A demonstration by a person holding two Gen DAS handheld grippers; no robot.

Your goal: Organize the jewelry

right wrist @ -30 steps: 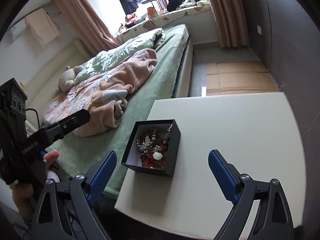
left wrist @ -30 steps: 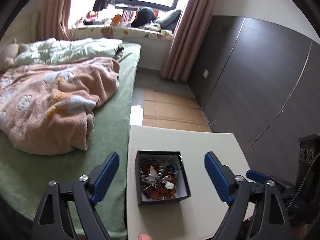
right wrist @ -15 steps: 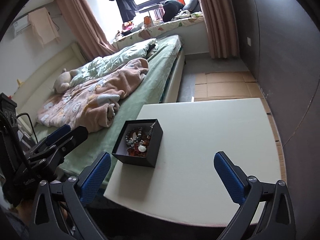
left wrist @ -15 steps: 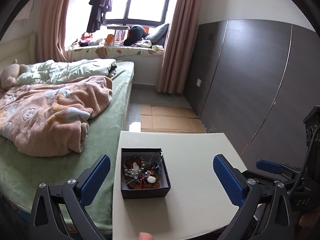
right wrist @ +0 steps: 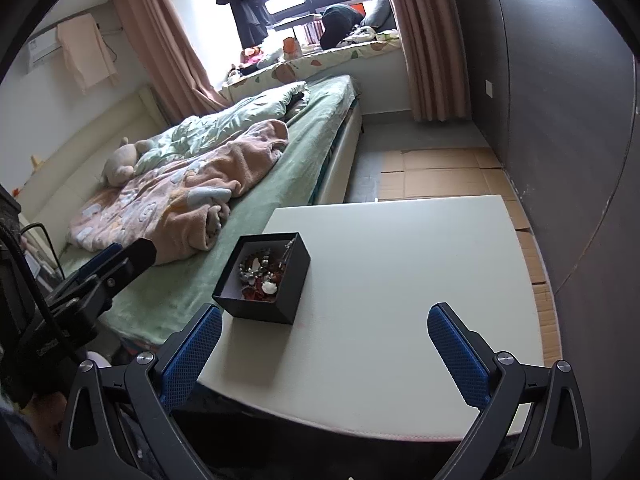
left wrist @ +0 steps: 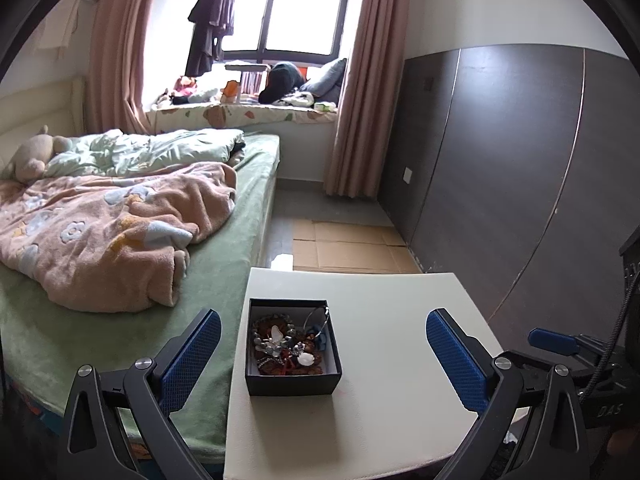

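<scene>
Jewelry box (left wrist: 292, 354) between left gripper's (left wrist: 324, 356) spread jaws, untouched.

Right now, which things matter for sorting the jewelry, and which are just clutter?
Job:
- black box
- tangled jewelry inside it
- white table under the box
- left gripper, right gripper, both open and empty

Clutter:
- pink blanket
- plush toy
- hanging clothes

A white counter (left wrist: 400, 320) carries one obstacle, an open black box (left wrist: 292, 376) heaped with jewelry (left wrist: 286, 346), near its 9 o'clock edge. Bare surface runs from 12 through 3 to 6 o'clock. A bed (left wrist: 224, 280) stands just beside the counter at 9 o'clock; a dark wall panel (left wrist: 500, 160) closes off 3 o'clock.
</scene>
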